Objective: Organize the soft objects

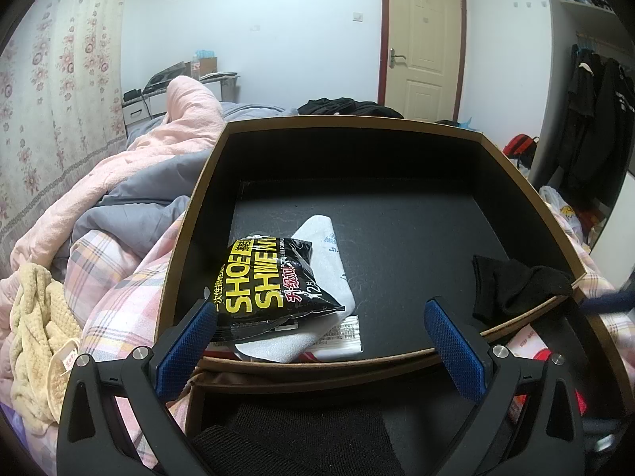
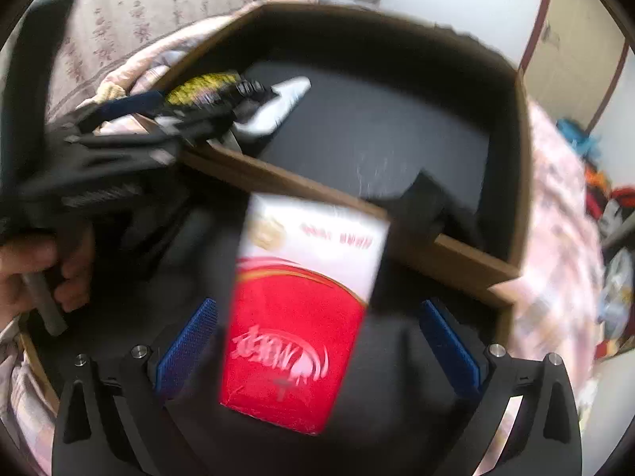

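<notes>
The right hand-held gripper (image 2: pixel 315 341) has its jaws spread wide apart, and a red and white packet (image 2: pixel 301 309) lies between the blue pads without touching them, over the dark front compartment of the cardboard box (image 2: pixel 468 252). The left hand-held gripper (image 1: pixel 320 331) is also wide apart and holds nothing; its left pad is just beside a black shoe-wipe pack (image 1: pixel 266 281), which lies on a white sock (image 1: pixel 331 246) in the back compartment. A black sock (image 1: pixel 512 287) hangs over the divider.
</notes>
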`<control>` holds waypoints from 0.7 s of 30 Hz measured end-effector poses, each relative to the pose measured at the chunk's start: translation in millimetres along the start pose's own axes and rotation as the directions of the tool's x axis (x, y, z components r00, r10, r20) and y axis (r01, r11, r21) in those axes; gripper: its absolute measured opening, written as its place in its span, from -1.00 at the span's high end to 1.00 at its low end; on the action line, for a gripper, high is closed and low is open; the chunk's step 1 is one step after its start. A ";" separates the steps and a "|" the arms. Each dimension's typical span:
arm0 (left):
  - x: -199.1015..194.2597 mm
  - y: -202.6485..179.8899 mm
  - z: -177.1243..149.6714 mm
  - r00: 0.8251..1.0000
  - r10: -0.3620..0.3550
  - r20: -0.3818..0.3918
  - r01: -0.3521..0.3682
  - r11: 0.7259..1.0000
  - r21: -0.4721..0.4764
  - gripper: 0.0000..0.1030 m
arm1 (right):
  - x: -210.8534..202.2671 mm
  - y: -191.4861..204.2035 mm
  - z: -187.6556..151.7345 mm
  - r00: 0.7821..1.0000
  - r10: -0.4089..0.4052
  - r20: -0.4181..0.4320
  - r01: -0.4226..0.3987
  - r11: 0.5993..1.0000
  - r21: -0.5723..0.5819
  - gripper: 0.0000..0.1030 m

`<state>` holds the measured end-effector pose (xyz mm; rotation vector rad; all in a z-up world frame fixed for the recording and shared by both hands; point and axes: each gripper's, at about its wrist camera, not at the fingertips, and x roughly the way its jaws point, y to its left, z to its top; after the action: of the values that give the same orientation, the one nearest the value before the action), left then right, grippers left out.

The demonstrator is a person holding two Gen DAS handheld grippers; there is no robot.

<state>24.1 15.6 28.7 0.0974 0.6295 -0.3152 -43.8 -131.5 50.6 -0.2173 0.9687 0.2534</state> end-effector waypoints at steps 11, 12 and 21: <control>-0.3 -0.2 -0.3 1.000 0.000 0.000 0.000 1.000 0.000 -1.00 | -18.0 -24.6 26.8 0.952 -0.129 0.276 0.076 0.978 0.197 -0.96; -0.2 0.0 -0.1 1.000 0.000 0.000 0.000 1.000 0.001 -1.00 | -3.2 -21.5 33.7 0.952 -0.134 0.274 0.074 0.974 0.216 -0.96; -0.4 -0.1 0.0 1.000 0.002 0.002 -0.002 1.000 0.004 -1.00 | 24.5 -22.2 31.4 0.960 -0.096 0.265 0.015 0.956 0.292 -0.97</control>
<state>23.7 15.6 28.9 0.1013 0.6268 -0.3146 0.9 -140.6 48.9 0.0585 0.7091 0.0844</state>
